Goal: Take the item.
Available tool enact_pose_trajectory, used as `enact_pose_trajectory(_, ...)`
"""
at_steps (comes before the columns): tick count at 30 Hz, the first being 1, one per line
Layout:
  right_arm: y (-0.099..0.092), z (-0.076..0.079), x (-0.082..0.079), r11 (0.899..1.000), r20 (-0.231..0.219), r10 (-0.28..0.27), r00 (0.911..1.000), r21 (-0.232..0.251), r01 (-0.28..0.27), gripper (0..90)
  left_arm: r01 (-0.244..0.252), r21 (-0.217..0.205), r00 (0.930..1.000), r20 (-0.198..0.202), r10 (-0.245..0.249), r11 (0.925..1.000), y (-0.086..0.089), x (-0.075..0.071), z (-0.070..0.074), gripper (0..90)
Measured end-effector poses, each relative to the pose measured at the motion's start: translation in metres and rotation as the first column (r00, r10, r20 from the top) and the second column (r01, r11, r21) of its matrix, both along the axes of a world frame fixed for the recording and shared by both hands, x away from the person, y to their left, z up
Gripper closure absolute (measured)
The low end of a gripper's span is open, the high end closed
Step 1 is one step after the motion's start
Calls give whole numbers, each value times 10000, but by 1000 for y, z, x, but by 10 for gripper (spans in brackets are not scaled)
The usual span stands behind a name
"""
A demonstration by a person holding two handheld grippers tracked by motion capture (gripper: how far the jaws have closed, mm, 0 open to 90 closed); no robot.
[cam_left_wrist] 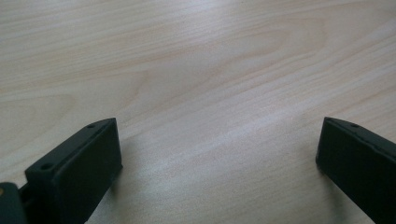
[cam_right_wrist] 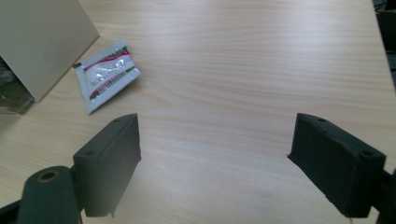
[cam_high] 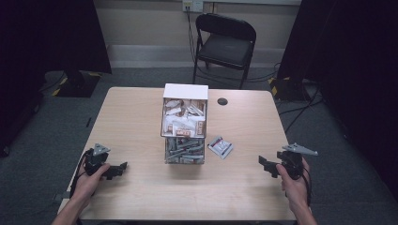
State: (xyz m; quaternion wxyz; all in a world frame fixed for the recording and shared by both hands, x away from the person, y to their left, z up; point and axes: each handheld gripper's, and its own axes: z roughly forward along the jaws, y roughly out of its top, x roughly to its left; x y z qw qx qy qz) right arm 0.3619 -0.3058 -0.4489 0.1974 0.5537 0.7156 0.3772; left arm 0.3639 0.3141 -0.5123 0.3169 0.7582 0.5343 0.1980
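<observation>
Tools first: we hold one in each hand, low at the near edge of the surface (cam_high: 141,197). Our left tool (cam_high: 114,170) sits by the left corner, and its two black jaws stand wide apart with nothing between them but bare pale wood. Our right tool (cam_high: 266,165) sits by the right side, and its jaws are wide apart too, holding nothing. Both tools point in toward the middle. A little farther off, ahead of the right tool, we see a small packet (cam_right_wrist: 108,73) lying flat on the wood. It is silver and white with red and green stripes, and it lies a bit crooked. Nothing is touching it. Just beside the packet, to its left in the high view, stands a clear box (cam_high: 184,151) full of more small packets. On top of that sits a white box (cam_high: 185,112) with its lid up, and it is full of little packets as well. Past the boxes there is a small round black spot (cam_high: 222,101) on the wood. Beyond the far edge stands a black folding chair (cam_high: 225,44) on the grey floor (cam_high: 141,77).
</observation>
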Motion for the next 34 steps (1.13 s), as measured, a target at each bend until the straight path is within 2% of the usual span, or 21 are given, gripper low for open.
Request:
enact_pose_trajectory(2, -6, -3, -5, 9998, -78, -171, 9998, -105, 170, 150, 1, 1, 10000, 1, -1, 10000, 0, 0, 0, 0)
enact_pose_trajectory(4, -10, -8, -9, 9993, -339, -342, 9988, -190, 336, 151, 1, 2, 10000, 0, -1, 10000, 0, 0, 0, 0)
enact_pose_trajectory(9, -18, -21, -22, 9981, -859, -344, 9957, -540, 298, 151, 1, 1, 10000, 0, -1, 10000, 0, 0, 0, 0)
enact_pose_trajectory(13, -20, -28, -26, 9961, -1133, -482, 9924, -785, 394, 150, 3, 3, 10000, -2, -3, 10000, 0, 0, 0, 0)
enact_pose_trajectory(18, -16, -37, -27, 9889, -1384, -667, 9881, -1412, 470, 150, 3, 2, 10000, 0, -3, 10000, 0, 0, 0, 0)
enact_pose_trajectory(23, -11, -43, -28, 9802, -1036, -787, 9915, -1894, 580, 126, 2, -1, 10000, -1, -2, 10000, 0, 0, 0, 0)
enact_pose_trajectory(30, -6, -50, -30, 9791, -461, -1149, 9923, -1740, 1052, 87, 2, -1, 10000, 2, -2, 10000, 0, 0, 0, 0)
enact_pose_trajectory(34, -6, -50, -30, 9783, -458, -1202, 9917, -1751, 1105, 86, 4, -2, 10000, -4, -4, 10000, 0, 0, 0, 0)
